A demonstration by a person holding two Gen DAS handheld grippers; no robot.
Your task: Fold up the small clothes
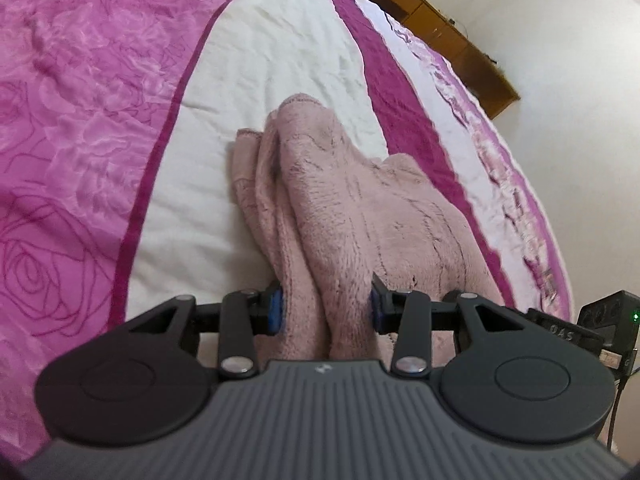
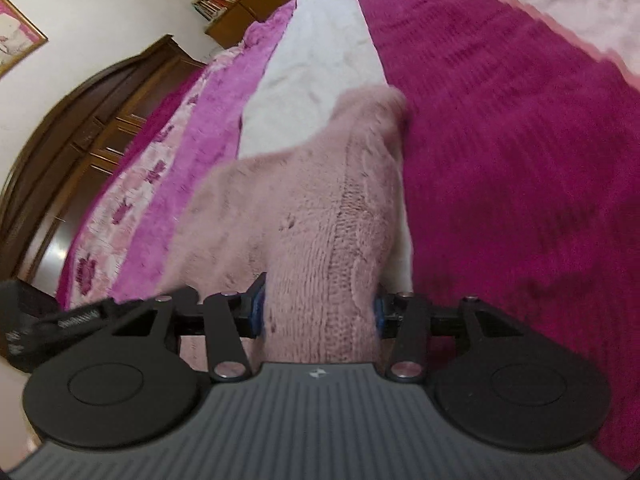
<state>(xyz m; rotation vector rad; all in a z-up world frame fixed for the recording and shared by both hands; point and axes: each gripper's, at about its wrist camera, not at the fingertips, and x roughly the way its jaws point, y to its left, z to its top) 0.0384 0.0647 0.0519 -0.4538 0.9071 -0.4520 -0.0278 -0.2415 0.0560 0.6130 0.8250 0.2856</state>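
A pale pink fluffy knit garment (image 1: 360, 208) lies bunched on the white stripe of a bedspread (image 1: 260, 60), its folds running away from me. In the left wrist view my left gripper (image 1: 326, 308) is shut on the garment's near edge, and fabric fills the gap between the blue pads (image 1: 276, 312). The right wrist view shows the same garment (image 2: 320, 200) rising in a ridge from my right gripper (image 2: 318, 312), which is shut on a thick fold of it. This view is blurred. Both grippers hold the near side, close beside each other.
The bedspread has pink rose-patterned, white and magenta (image 2: 500, 160) stripes. A wooden shelf (image 1: 440, 28) runs along the white wall beyond the bed. On the other side stand a dark wooden cabinet (image 2: 100, 120) and a bookshelf (image 2: 224, 4). Part of the other gripper shows at the frame edge (image 1: 608, 320).
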